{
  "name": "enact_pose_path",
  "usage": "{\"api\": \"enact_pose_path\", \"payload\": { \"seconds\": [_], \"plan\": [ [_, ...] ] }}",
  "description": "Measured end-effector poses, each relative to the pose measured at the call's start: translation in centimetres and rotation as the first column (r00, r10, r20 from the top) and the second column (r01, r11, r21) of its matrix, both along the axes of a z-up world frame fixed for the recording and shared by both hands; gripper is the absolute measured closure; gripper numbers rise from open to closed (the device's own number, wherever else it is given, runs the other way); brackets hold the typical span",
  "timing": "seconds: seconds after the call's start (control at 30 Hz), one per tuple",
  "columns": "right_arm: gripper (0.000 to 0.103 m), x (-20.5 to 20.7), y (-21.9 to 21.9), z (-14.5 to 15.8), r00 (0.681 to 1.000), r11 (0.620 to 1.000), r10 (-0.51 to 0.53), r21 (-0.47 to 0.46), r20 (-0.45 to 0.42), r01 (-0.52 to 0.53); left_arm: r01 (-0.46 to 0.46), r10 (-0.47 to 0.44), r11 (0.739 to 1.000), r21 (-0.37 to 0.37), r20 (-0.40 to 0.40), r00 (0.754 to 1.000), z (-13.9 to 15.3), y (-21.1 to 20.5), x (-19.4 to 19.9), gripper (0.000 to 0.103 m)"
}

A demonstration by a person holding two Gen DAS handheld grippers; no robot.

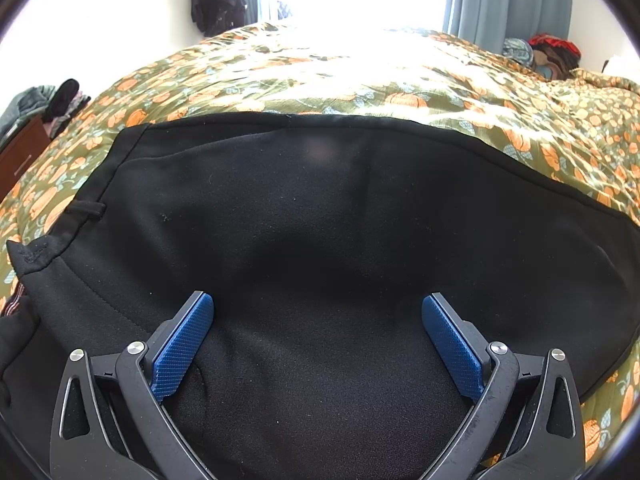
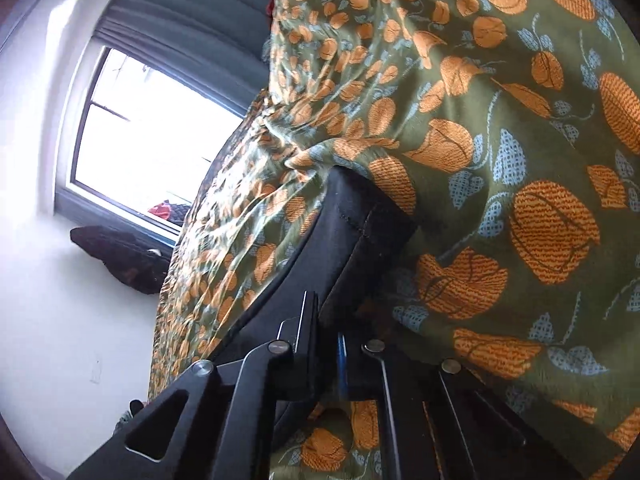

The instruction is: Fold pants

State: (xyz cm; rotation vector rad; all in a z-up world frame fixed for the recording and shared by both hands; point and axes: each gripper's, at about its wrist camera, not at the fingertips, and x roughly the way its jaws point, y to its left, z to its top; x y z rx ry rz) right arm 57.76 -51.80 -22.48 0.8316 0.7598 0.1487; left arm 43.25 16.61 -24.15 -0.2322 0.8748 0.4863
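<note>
Right tool (image 2: 326, 320) pinches the black pants' (image 1: 320, 220) hem end while left tool (image 1: 318, 308) gapes empty above the waist end on the bed (image 1: 360, 76).

Black pants (image 1: 320, 220): matt, finely knitted cloth, smooth, with a stitched seam at lower left. Bedspread (image 1: 460, 88): woven cloth, olive with orange and pale blue print, faint sheen where window light hits at top centre; coarse weave visible up close in the right wrist view. Left gripper (image 1: 318, 334): blue pads (image 1: 184, 348) of textured, cross-hatched plastic on black matt plastic-looking arms with shiny metal pins. Right gripper (image 2: 328, 344): same black matt arms and bright pins, pinching pants cloth. Curtain (image 1: 508, 0) at upper right: soft grey-blue cloth.
</note>
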Motion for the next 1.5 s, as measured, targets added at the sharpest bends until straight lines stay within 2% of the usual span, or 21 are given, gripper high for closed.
{"api": "enact_pose_path", "payload": {
  "seconds": [0.1, 0.17, 0.2, 0.27, 0.37, 0.4, 0.43, 0.47, 0.5, 0.57, 0.63, 0.67, 0.73, 0.8, 0.87, 0.93, 1.07, 1.17, 1.3, 1.4, 1.5],
  "plan": [
    [0.096, -2.4, 2.9, 4.0, 0.977, 0.974, 0.184, -0.152, 0.107, -0.166, 0.0, 0.0, 1.0, 0.0, 0.0, 1.0, 0.0, 0.0, 0.0, 0.001],
    [0.096, -5.1, 6.5, 7.2, 0.918, 0.912, 0.361, -0.265, 0.161, -0.312, 0.0, 0.0, 1.0, 0.001, -0.002, 1.0, 0.0, 0.0, 0.0, 0.001],
    [0.096, -7.0, 8.8, 8.8, 0.872, 0.861, 0.458, -0.328, 0.174, -0.387, 0.0, 0.0, 1.0, 0.003, -0.003, 1.0, 0.0, 0.0, 0.0, 0.001],
    [0.096, -12.5, 13.8, 11.1, 0.741, 0.706, 0.654, -0.474, 0.153, -0.525, 0.0, 0.001, 1.0, 0.007, -0.008, 1.0, -0.1, -0.1, 0.1, 0.001],
    [0.096, -21.9, 20.1, 11.2, 0.496, 0.424, 0.868, -0.574, 0.036, -0.701, -0.001, 0.001, 1.0, 0.015, -0.018, 1.0, -0.1, -0.1, 0.2, 0.0],
    [0.096, -24.2, 21.2, 10.5, 0.441, 0.357, 0.898, -0.577, -0.006, -0.735, -0.001, 0.001, 1.0, 0.018, -0.021, 1.0, -0.1, -0.2, 0.2, 0.0],
    [0.097, -26.1, 21.7, 9.4, 0.413, 0.317, 0.91, -0.565, -0.045, -0.762, -0.001, 0.002, 1.0, 0.021, -0.024, 1.0, -0.1, -0.2, 0.3, 0.0],
    [0.097, -27.4, 21.5, 8.0, 0.414, 0.304, 0.907, -0.551, -0.083, -0.777, -0.002, 0.002, 1.0, 0.023, -0.028, 1.0, -0.1, -0.2, 0.3, 0.0],
    [0.097, -28.0, 21.0, 6.7, 0.452, 0.317, 0.883, -0.551, -0.125, -0.772, -0.003, 0.004, 1.0, 0.026, -0.034, 0.999, -0.1, -0.3, 0.4, 0.0],
    [0.093, -27.1, 18.3, 3.7, 0.606, 0.406, 0.765, -0.569, -0.216, -0.715, -0.004, 0.005, 0.999, 0.032, -0.05, 0.999, 0.0, -0.3, 0.6, 0.0],
    [0.054, -25.9, 14.4, 1.7, 0.776, 0.532, 0.561, -0.593, -0.287, -0.604, -0.007, 0.01, 0.999, 0.034, -0.07, 0.997, 0.0, -0.4, 0.8, 0.0],
    [0.028, -25.5, 12.4, 1.4, 0.837, 0.586, 0.458, -0.605, -0.3, -0.538, -0.01, 0.013, 0.999, 0.032, -0.081, 0.997, 0.1, -0.3, 1.0, 0.0],
    [0.028, -25.2, 8.9, 2.5, 0.925, 0.665, 0.271, -0.644, -0.264, -0.379, -0.015, 0.018, 1.0, 0.028, -0.111, 0.994, 0.4, -0.4, 1.2, 0.0],
    [0.025, -25.6, 5.4, 3.9, 0.978, 0.737, 0.084, -0.649, -0.189, -0.188, -0.003, 0.006, 1.0, 0.024, -0.14, 0.99, 1.0, -0.7, 1.1, 0.001],
    [0.02, -26.5, 2.9, 4.9, 0.989, 0.785, -0.072, -0.619, -0.13, -0.024, 0.022, -0.021, 1.0, 0.007, -0.146, 0.989, 1.6, -1.1, 0.5, 0.001],
    [0.02, -27.9, 1.4, 5.6, 0.982, 0.801, -0.168, -0.593, -0.084, 0.086, 0.046, -0.046, 0.999, -0.005, -0.133, 0.99, 2.4, -1.8, -0.5, 0.001],
    [0.02, -30.5, 0.7, 7.8, 0.963, 0.789, -0.267, -0.564, 0.041, 0.243, 0.117, -0.124, 0.99, -0.079, -0.086, 0.989, 4.6, -3.3, -3.7, 0.001],
    [0.02, -31.9, 1.7, 9.6, 0.95, 0.782, -0.289, -0.543, 0.122, 0.307, 0.177, -0.185, 0.975, -0.137, -0.052, 0.981, 5.9, -4.4, -6.9, 0.001],
    [0.02, -32.4, 5.7, 10.5, 0.964, 0.791, -0.212, -0.552, 0.158, 0.264, 0.283, -0.293, 0.949, -0.138, -0.063, 0.954, 5.7, -6.7, -11.3, 0.001],
    [0.02, -32.2, 10.3, 9.8, 0.99, 0.823, -0.083, -0.552, 0.116, 0.134, 0.361, -0.373, 0.925, -0.121, -0.108, 0.921, 3.6, -8.5, -14.2, 0.001],
    [0.02, -31.4, 14.9, 7.5, 0.997, 0.837, 0.074, -0.545, 0.035, -0.044, 0.389, -0.394, 0.919, -0.061, -0.101, 0.914, 2.3, -9.6, -16.2, 0.001]
  ]
}}
